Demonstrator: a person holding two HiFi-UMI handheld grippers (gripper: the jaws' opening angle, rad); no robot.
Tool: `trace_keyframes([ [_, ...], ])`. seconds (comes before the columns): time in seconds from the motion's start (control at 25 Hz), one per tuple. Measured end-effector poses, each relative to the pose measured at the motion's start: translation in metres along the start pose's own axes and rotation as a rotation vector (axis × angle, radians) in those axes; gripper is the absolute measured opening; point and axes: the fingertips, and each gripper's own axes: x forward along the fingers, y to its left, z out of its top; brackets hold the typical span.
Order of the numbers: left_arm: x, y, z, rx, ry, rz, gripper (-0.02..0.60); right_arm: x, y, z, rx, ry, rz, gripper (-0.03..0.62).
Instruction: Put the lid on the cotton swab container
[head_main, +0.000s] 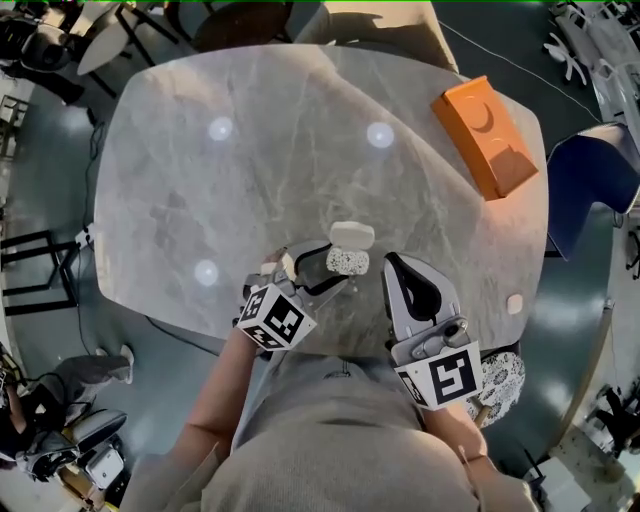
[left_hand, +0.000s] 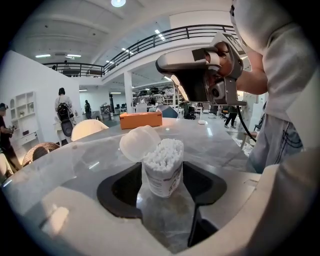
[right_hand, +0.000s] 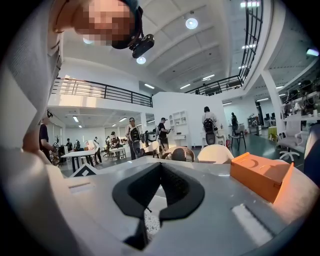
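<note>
A clear cotton swab container (head_main: 347, 262) full of white swabs stands uncovered near the table's front edge. Its white lid (head_main: 352, 235) lies just behind it. In the left gripper view the lid (left_hand: 139, 143) leans by the far left rim of the container (left_hand: 162, 172). My left gripper (head_main: 322, 272) is open, with the container between its black pads (left_hand: 120, 187), which stand on either side without squeezing it. To the right of the container, my right gripper (head_main: 393, 264) is shut and holds nothing. Its pads (right_hand: 172, 187) meet in the right gripper view.
An orange box (head_main: 488, 135) lies at the far right of the grey marble table (head_main: 250, 180); it also shows as the orange box (right_hand: 262, 175) to the right. A small white piece (head_main: 515, 303) sits by the right edge. Chairs and people stand around the table.
</note>
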Motion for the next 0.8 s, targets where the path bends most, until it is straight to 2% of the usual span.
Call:
trace_keyframes([
  [0.8, 0.016, 0.001, 0.002, -0.018, 0.016, -0.013, 0.262, 0.001, -0.007, -0.001, 0.004, 0.009, -0.004, 0.002],
])
